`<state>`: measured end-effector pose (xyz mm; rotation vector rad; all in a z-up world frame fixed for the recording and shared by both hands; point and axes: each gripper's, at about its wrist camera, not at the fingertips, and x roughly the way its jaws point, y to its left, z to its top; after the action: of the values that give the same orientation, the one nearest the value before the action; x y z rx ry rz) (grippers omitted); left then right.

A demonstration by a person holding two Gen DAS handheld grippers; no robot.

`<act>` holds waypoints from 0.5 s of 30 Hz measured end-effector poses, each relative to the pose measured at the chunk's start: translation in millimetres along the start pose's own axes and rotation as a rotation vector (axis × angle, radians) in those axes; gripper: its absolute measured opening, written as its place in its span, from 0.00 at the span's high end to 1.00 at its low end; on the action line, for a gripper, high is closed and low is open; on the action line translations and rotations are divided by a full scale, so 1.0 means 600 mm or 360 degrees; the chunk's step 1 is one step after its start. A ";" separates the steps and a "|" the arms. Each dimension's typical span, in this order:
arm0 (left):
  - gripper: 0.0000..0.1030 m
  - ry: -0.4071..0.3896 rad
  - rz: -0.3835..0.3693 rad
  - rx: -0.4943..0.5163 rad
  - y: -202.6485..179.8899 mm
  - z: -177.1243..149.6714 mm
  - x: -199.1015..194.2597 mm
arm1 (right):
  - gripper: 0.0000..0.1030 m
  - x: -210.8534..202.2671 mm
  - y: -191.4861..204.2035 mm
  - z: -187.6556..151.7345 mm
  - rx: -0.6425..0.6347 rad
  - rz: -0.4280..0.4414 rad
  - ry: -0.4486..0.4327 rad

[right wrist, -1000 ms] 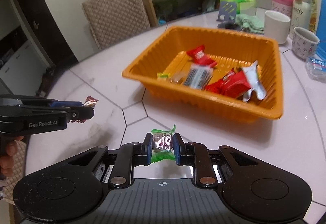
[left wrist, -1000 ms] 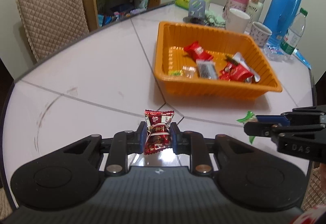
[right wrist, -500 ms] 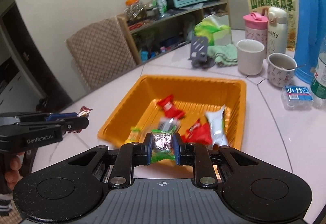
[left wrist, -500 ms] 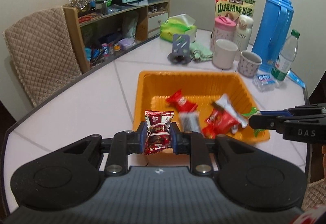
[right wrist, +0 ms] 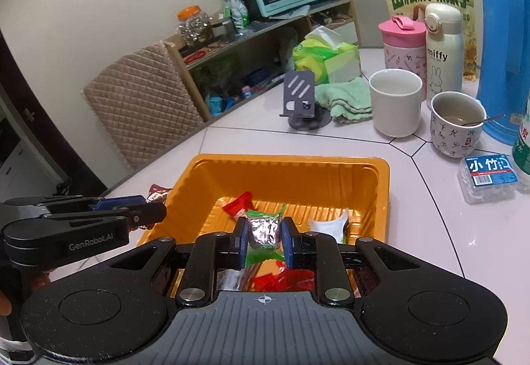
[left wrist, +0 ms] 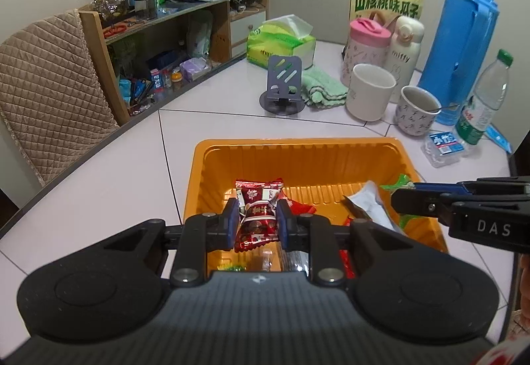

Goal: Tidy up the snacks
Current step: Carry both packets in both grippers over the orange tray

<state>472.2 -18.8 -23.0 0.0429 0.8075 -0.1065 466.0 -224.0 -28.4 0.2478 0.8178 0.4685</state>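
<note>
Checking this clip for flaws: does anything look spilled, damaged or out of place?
Nothing stands out. Each hand-held gripper, left and right, holds a wrapped candy over the orange tray; the cups stand upright.

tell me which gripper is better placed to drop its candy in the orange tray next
Right. The right gripper holds the green candy well over the orange tray; the left gripper, holding its red candy, sits nearer the tray's edge.
</note>
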 end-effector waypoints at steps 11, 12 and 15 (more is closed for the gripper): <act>0.79 0.0106 0.0038 -0.0006 0.004 0.007 0.075 | 0.79 0.050 -0.030 0.015 0.0036 -0.0016 0.0045; 0.79 0.0112 0.0038 -0.0009 0.005 0.007 0.080 | 0.79 0.053 -0.031 0.016 0.0039 -0.0016 0.0047; 0.79 0.0125 0.0045 -0.0008 0.007 0.009 0.090 | 0.79 0.063 -0.035 0.019 0.0043 -0.0015 0.0056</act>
<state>513.7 -19.4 -58.5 0.0542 0.8853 -0.0765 502.9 -224.1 -53.1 0.2611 0.8596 0.4546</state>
